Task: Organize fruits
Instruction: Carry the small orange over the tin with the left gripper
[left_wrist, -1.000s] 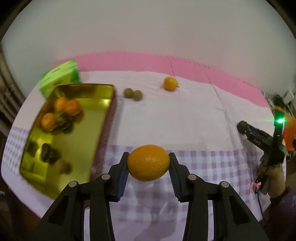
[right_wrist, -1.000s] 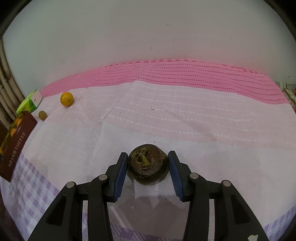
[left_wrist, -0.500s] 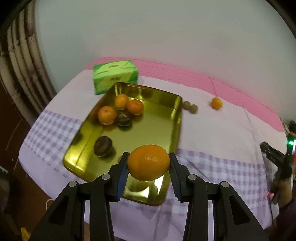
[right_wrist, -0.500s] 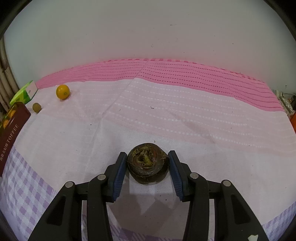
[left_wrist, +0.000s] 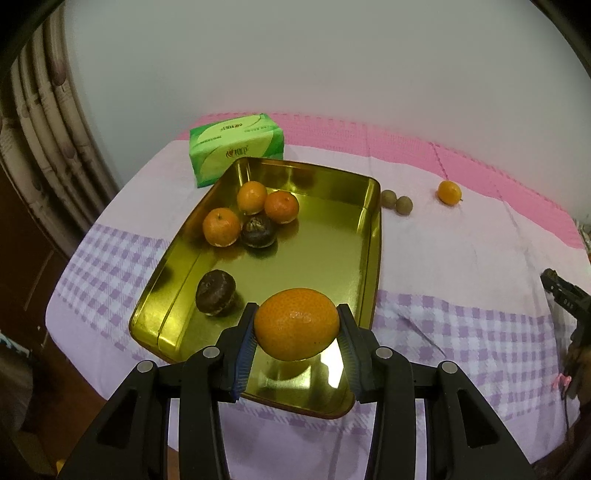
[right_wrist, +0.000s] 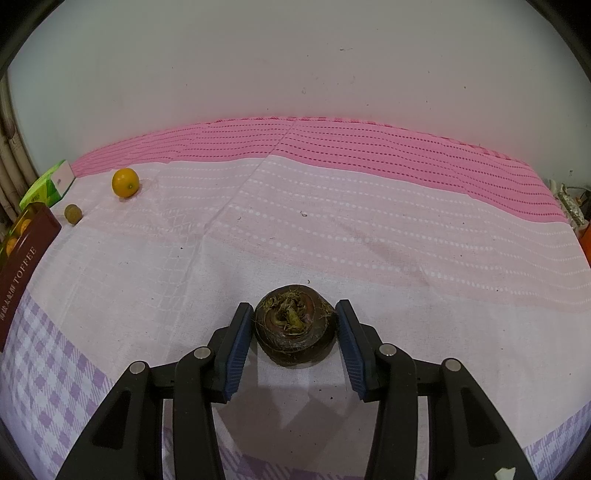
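Pink-and-lilac cloth (left_wrist: 461, 258) fills both views. At centre left, a gold tray (left_wrist: 373, 258) holds five fruits. Low centre, the left gripper (left_wrist: 297, 345) clamps an orange (left_wrist: 295, 323) above it; the right gripper (right_wrist: 295, 339) grips a dark fruit (right_wrist: 295, 328) resting on cloth.

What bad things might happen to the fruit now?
1. The left gripper holds the orange above the near end of the gold tray; if dropped, it may roll into the dark fruit.
2. The right gripper pinches a dark fruit by its rounded sides, so it might slip.
3. The small orange on the cloth could get forgotten.
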